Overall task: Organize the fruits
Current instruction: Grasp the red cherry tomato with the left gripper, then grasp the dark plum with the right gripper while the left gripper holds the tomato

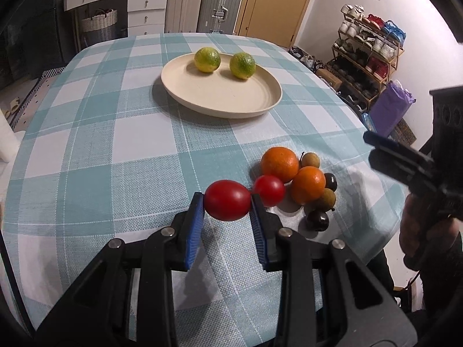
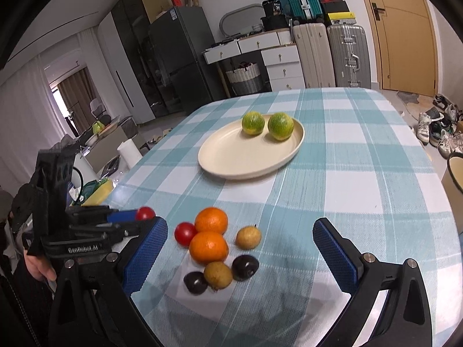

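Note:
My left gripper (image 1: 227, 205) is shut on a red tomato (image 1: 227, 204), held just above the checked tablecloth; the same tomato (image 2: 145, 213) shows between its blue pads in the right wrist view. Beside it on the cloth lie a second tomato (image 1: 269, 190), two oranges (image 1: 279, 164) (image 1: 308, 184), two tan round fruits (image 1: 310, 160) and two dark ones (image 1: 317, 220). A cream plate (image 1: 222, 98) farther back carries two green citrus fruits (image 1: 207, 59) (image 1: 242, 65). My right gripper (image 2: 240, 248) is open above the pile (image 2: 209, 245), holding nothing.
The table's right edge (image 1: 385, 190) runs close to the fruit pile. A person's hand (image 1: 425, 231) holds the right gripper beyond that edge. Drawers, suitcases and a shoe rack (image 1: 367, 55) stand around the room behind the table.

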Tool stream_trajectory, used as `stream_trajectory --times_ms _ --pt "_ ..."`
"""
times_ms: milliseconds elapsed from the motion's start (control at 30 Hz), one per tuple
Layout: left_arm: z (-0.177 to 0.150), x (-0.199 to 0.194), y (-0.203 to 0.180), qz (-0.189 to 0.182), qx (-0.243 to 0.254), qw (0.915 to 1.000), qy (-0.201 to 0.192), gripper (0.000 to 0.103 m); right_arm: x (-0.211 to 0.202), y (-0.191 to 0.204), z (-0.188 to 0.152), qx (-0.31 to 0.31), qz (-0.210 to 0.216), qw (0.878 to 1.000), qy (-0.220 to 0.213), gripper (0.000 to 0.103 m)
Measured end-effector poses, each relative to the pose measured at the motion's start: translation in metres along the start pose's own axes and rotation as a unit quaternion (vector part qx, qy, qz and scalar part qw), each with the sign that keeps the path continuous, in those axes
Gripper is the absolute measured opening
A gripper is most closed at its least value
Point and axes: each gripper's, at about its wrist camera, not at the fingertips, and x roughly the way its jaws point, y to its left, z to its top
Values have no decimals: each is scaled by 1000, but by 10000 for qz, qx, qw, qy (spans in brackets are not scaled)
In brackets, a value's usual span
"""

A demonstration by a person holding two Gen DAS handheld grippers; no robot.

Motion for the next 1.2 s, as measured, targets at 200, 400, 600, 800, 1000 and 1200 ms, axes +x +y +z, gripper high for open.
stream_trajectory --times_ms 200,400,600,800,1000,1200 --pt "-1 -3 1 2 -39 10000 -43 29 3 -5 -9 130 11 9999 104 103" --pt "-1 -5 2 13 -68 10000 -72 29 9 -11 -14 342 83 9992 211 102" --pt "-1 -5 6 24 -113 9999 -52 29 15 1 -21 144 200 9990 369 90" --pt "-1 -4 7 31 -134 9999 -29 29 25 7 -30 93 244 9978 604 78" --pt "-1 -2 8 40 -149 9999 -2 29 23 7 -33 110 265 9977 619 72" --pt "-1 -1 9 40 -182 9998 25 29 14 26 -44 -162 408 9971 629 72"
